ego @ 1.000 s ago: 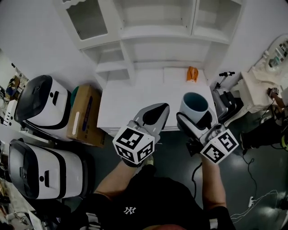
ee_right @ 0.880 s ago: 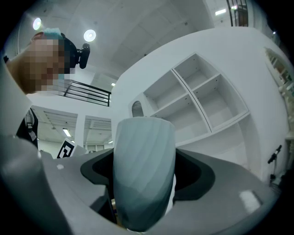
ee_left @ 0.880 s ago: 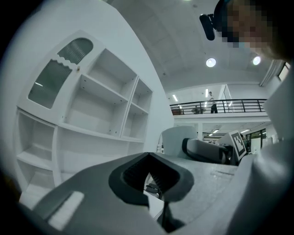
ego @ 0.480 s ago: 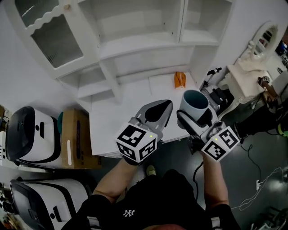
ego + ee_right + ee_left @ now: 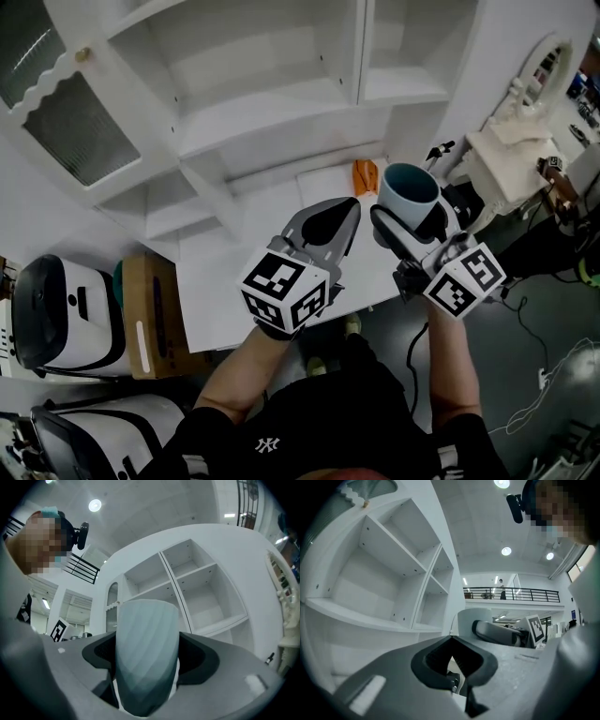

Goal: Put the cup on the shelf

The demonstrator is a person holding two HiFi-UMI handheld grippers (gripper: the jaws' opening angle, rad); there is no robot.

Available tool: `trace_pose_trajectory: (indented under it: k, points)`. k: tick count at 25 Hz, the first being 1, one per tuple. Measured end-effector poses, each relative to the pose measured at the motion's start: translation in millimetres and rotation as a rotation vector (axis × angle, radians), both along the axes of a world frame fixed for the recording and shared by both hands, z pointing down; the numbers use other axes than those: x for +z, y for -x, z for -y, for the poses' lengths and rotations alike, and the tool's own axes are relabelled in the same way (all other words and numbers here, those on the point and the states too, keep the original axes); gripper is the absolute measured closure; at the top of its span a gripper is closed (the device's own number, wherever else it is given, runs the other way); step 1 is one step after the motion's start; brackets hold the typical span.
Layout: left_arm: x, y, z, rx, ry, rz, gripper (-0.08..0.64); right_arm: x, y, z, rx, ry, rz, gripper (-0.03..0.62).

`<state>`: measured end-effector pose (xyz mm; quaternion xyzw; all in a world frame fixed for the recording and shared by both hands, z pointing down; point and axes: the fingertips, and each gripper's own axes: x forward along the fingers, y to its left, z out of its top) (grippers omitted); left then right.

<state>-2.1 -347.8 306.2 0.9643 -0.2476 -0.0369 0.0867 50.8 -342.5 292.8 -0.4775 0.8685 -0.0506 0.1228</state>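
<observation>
A pale blue-grey cup [image 5: 409, 190] with a dark inside stands upright between the jaws of my right gripper [image 5: 411, 214], which is shut on it. In the right gripper view the ribbed cup [image 5: 147, 653] fills the gap between the jaws, and the white shelf unit [image 5: 193, 590] rises behind it. My left gripper [image 5: 348, 212] is just left of the cup, shut with nothing in it. The left gripper view has its closed tips [image 5: 451, 638] in front, with the cup [image 5: 474, 615] and empty shelf bays [image 5: 379, 588] beyond. White shelf boards [image 5: 272, 103] lie ahead of both grippers.
An orange object [image 5: 364, 174] lies on the white counter [image 5: 244, 272] below the shelves. A glass cabinet door [image 5: 66, 127] hangs open at the left. White-and-black machines [image 5: 56, 305] and a cardboard box [image 5: 141, 300] sit at the left, a white dresser [image 5: 511, 150] at the right.
Both grippers have risen towards the shelves, with the cup still held by the right one. The head view has tilted up, so more of the shelf unit shows.
</observation>
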Motion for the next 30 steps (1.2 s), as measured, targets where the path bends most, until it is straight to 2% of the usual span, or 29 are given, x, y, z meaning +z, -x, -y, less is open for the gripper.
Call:
trace_pose_trajectory:
  k: [10,18,30]
  points:
    - [-7.3,-61.4,89.0,-0.044,0.003,-0.003,0.558,-23.6,-68.2,109.8,-0.014,-0.045,-0.032,0.196]
    - [-4.5,-96.4,142.7,-0.102,0.01,-0.001,0.558,-46.9,-112.6,196.5,-0.002,-0.079,-0.043,0.195]
    - [5.1,-114.4,188.0,-0.171,0.028,0.011,0.558,-53.1,-125.0,277.2,-0.001,-0.095,-0.078,0.195]
